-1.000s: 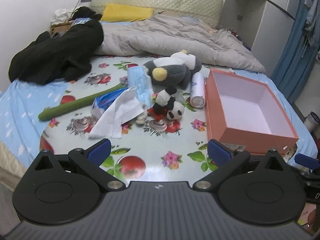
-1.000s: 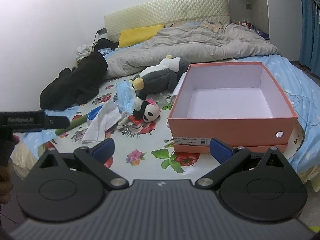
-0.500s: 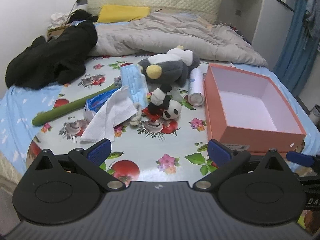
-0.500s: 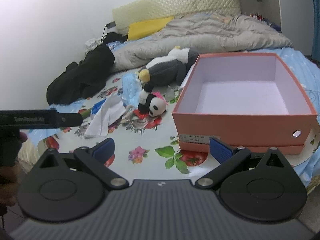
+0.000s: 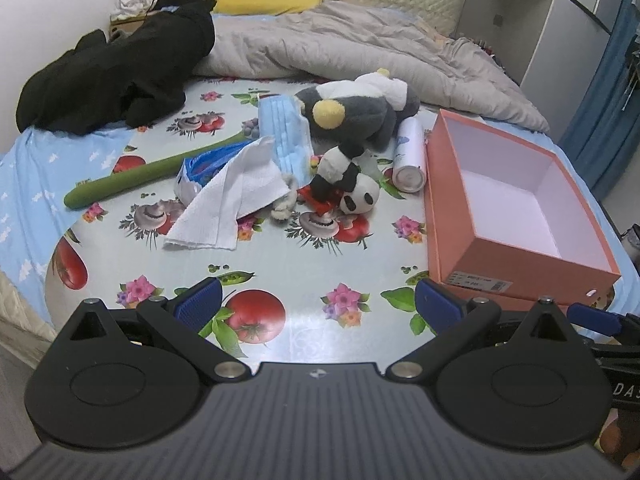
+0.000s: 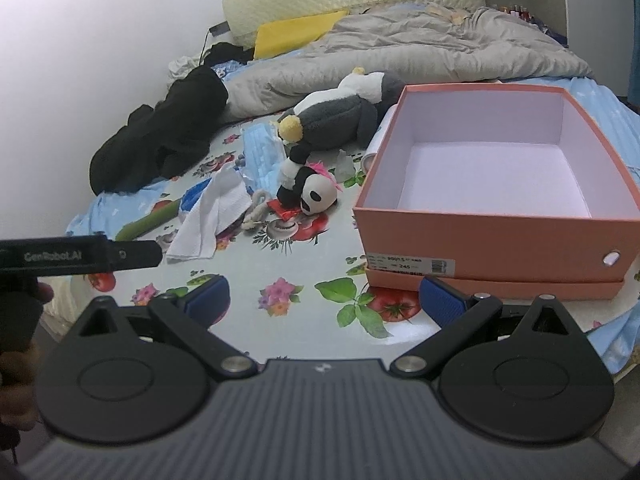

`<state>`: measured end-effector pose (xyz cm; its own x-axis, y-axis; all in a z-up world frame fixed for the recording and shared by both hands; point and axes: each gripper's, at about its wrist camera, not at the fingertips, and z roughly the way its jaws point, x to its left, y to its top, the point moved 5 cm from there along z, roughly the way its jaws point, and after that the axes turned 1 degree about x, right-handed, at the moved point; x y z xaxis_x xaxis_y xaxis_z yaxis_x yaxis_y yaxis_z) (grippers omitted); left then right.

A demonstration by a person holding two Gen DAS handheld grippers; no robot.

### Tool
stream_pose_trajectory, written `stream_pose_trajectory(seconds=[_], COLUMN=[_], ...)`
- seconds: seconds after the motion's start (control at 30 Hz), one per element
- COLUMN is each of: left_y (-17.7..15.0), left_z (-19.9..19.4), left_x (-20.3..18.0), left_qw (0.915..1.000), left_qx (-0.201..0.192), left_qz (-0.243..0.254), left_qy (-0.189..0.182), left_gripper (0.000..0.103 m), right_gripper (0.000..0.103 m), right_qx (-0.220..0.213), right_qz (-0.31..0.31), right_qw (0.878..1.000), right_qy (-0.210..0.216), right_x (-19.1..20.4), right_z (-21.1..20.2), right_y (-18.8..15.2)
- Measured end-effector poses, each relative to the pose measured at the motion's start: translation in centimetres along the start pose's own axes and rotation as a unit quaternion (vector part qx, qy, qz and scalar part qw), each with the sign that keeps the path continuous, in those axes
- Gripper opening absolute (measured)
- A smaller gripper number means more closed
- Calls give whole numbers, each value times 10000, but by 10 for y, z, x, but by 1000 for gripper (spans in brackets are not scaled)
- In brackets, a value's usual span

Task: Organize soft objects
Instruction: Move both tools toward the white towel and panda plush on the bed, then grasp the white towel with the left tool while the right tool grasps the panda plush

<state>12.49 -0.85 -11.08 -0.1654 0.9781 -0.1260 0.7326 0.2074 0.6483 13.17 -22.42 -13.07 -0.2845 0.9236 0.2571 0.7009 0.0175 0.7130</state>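
Observation:
A small panda plush (image 5: 347, 188) (image 6: 308, 190) lies on the flowered sheet (image 5: 280, 272), below a larger grey-and-white penguin plush (image 5: 356, 108) (image 6: 340, 120). A blue face mask (image 5: 284, 136) (image 6: 262, 152) and a white tissue (image 5: 232, 196) (image 6: 208, 216) lie left of them. An empty pink shoebox (image 5: 512, 208) (image 6: 496, 184) stands to the right. My left gripper (image 5: 316, 304) is open near the sheet's front edge, holding nothing. My right gripper (image 6: 324, 300) is open too, in front of the box's near wall.
A long green stick (image 5: 148, 176), a blue packet (image 5: 204, 164) and a white spray can (image 5: 408, 152) lie among the pile. Black clothing (image 5: 116, 72) and a grey duvet (image 5: 360, 48) fill the back of the bed. The left gripper's body (image 6: 80, 256) shows at left.
Both grippers have moved forward and slightly higher toward the pile, so the objects and box look closer. Nothing on the bed has moved. Both stay open.

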Motion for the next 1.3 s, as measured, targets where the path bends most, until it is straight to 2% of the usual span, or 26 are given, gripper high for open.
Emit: stream_pose_trajectory(seconds=[0.27, 0.47, 0.53, 0.6, 0.77, 0.93, 1.03, 1.13, 1.3], left_y=[15, 34, 39, 45, 57, 67, 71, 73, 72], left_z=[38, 88, 106, 123, 159, 191, 208, 223, 241], left_x=[28, 57, 64, 73, 90, 104, 113, 121, 127], left_qw=[9997, 9987, 9983, 9977, 9967, 9965, 9965, 9961, 9957], left_qx=[234, 463, 548, 642, 747, 778, 766, 798, 822], left_qz=[-93, -207, -176, -213, -295, -195, -112, -43, 94], left_qy=[13, 76, 105, 90, 142, 249, 319, 379, 423], left_gripper=[103, 103, 103, 103, 103, 103, 103, 103, 102], right_gripper=[103, 102, 88, 79, 77, 77, 77, 78, 77], right_qx=[82, 2, 103, 256, 378, 338, 405, 520, 709], right_qz=[-429, -637, -668, -617, -777, -922, -1073, -1305, -1308], right_qw=[9989, 9979, 9977, 9977, 9963, 9950, 9934, 9891, 9873], right_qy=[-188, -75, 33, 145, 18, 152, -47, -446, -557], right_x=[23, 43, 48, 51, 54, 55, 53, 48, 38], right_z=[30, 64, 82, 101, 143, 180, 203, 226, 256], right_y=[25, 53, 60, 68, 79, 87, 93, 96, 97])
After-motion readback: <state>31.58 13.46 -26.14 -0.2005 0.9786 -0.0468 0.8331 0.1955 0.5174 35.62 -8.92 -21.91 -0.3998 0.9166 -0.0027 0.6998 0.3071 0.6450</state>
